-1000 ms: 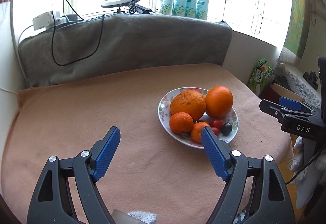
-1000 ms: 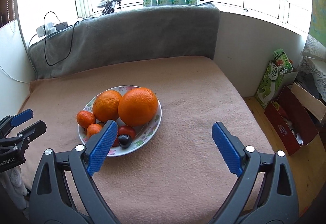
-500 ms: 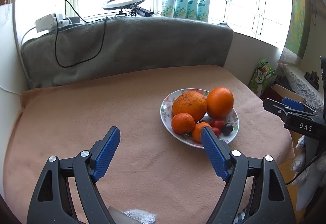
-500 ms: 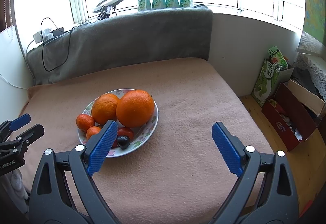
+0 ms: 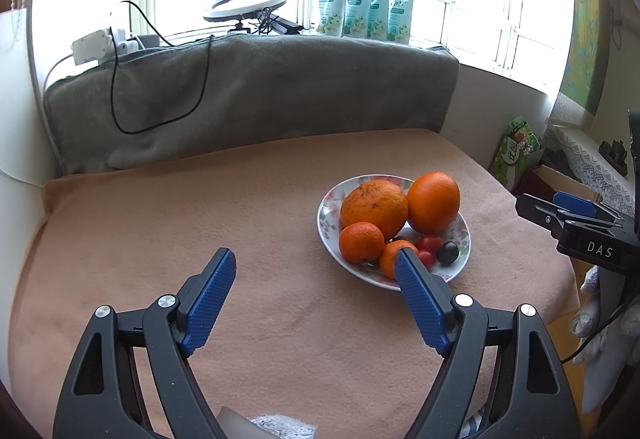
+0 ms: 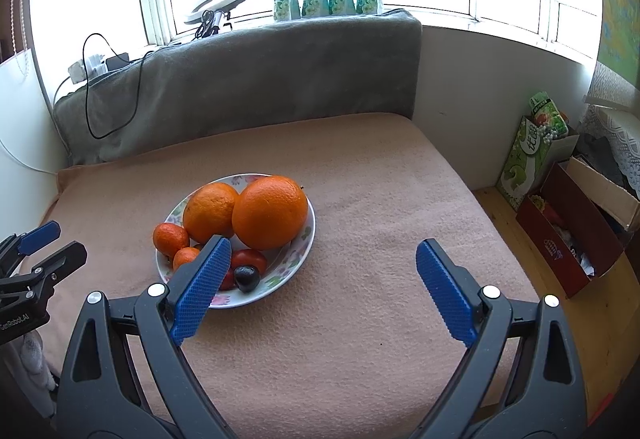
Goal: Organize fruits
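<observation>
A floral plate [image 5: 326, 217] is seen right of centre in the left wrist view, resting on a desk covered with a peach blanket [image 5: 200, 223]. On the plate two large oranges [image 5: 374, 208] are set side by side and touching, with two small mandarins [image 5: 361, 242] in front of them, at least two cherry tomatoes [image 5: 429, 241] and a dark grape [image 5: 447, 252] toward the plate's lower right edge.

The left hand-held gripper [image 5: 315, 269] is held in the lower half of that view with its blue-padded fingers spread wide apart and nothing between them; bare blanket is seen in the gap. Its right finger overlaps the near rim of the plate in the picture, but contact cannot be judged.

In the right wrist view the plate [image 6: 308, 235] lies left of centre, and the right hand-held gripper [image 6: 323, 261] is likewise shown with its fingers well apart and empty. Its left finger is seen in front of the plate's near side, partly covering a mandarin and a tomato.

Each gripper appears at the edge of the other's view, at the right edge and the left edge respectively.

A grey blanket [image 5: 260, 95] is draped along the back of the desk, with a black cable [image 5: 114, 91] hanging over it. On the window sill behind, four green-and-white pouches [image 5: 366, 1] and a ring light [image 5: 245, 3] are seen.
</observation>
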The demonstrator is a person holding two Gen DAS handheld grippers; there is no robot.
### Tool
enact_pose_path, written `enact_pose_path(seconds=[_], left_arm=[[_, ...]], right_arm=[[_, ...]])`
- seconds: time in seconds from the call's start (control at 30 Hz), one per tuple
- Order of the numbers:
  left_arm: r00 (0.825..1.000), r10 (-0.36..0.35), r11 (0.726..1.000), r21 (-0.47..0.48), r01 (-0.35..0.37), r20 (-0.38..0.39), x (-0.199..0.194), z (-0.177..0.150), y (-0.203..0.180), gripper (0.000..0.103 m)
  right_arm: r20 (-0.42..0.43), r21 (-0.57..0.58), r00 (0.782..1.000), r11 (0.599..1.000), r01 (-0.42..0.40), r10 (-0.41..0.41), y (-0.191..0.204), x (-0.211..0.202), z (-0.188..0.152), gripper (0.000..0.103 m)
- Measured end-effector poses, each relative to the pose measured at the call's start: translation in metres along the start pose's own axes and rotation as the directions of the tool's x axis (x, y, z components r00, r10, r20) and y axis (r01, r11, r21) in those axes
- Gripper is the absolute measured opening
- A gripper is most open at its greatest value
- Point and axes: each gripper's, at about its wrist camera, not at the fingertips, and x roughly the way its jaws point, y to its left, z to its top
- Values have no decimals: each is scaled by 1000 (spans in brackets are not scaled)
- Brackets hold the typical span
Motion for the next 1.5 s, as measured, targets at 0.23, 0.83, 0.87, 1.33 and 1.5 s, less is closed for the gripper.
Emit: enact_pose_path(seconds=[0.23, 0.83, 0.87, 1.33, 1.5], left_arm=[[1000, 2, 1000, 1, -2, 3, 0, 1, 2, 82], [1000, 6, 1000, 4, -6, 3, 1, 1, 0, 82], [1000, 7, 1000, 4, -7, 3, 1, 1, -1, 82], [1000, 10, 1000, 6, -10, 3, 1, 0, -1, 82], [1000, 15, 1000, 12, -15, 6, 1, 0, -1, 82]], right_arm=[[-4, -2, 1000, 1000, -3, 3, 1, 1, -1, 96], [-7, -1, 1000, 1000, -7, 7, 3, 3, -2, 96], [-8, -3, 1000, 1000, -8, 8, 3, 3, -2, 96], [-10, 1, 1000, 1000, -5, 5, 3, 3, -4, 96], [-14, 2, 1000, 1000, -6, 6, 4, 3, -5, 96]])
